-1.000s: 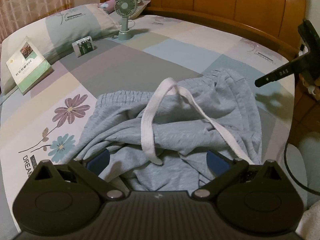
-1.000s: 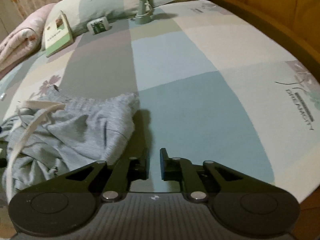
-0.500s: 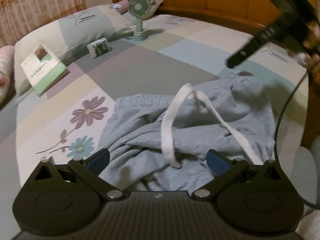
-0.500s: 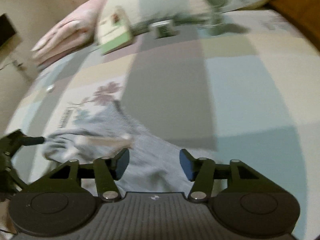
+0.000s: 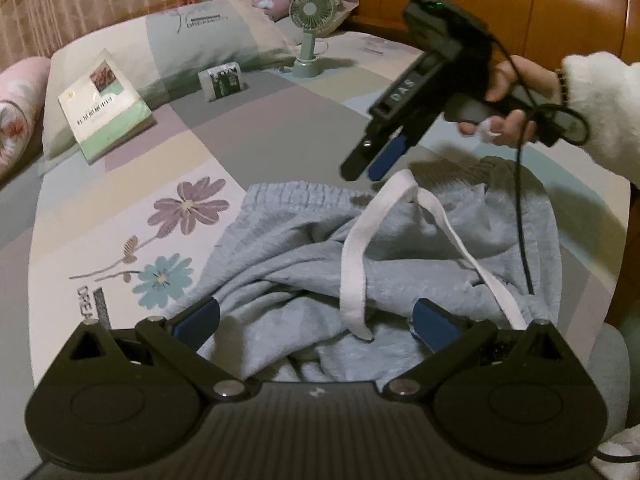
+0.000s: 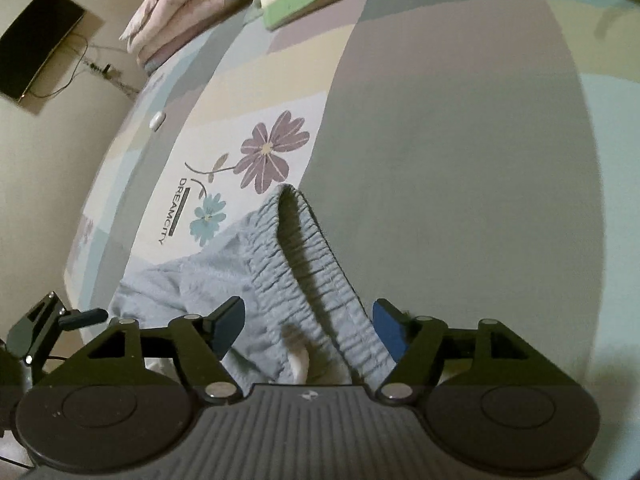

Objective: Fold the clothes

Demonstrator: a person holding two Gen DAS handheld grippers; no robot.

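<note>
Far left: one book [image 5: 105,105] leaning on one pillow [image 5: 188,48]; beside it one small box [image 5: 221,81] and one desk fan [image 5: 311,32]. Centre: one pair of grey sweatpants [image 5: 360,256], crumpled on the patchwork bedsheet [image 5: 120,200], with one white drawstring [image 5: 354,264] looped across. Near: left gripper [image 5: 316,322], fingers spread apart, empty, low over the fabric. Right: right gripper [image 6: 306,326], likewise spread wide, straddling the elastic waistband [image 6: 320,280]; one hand [image 5: 508,100] on its handle.
</note>
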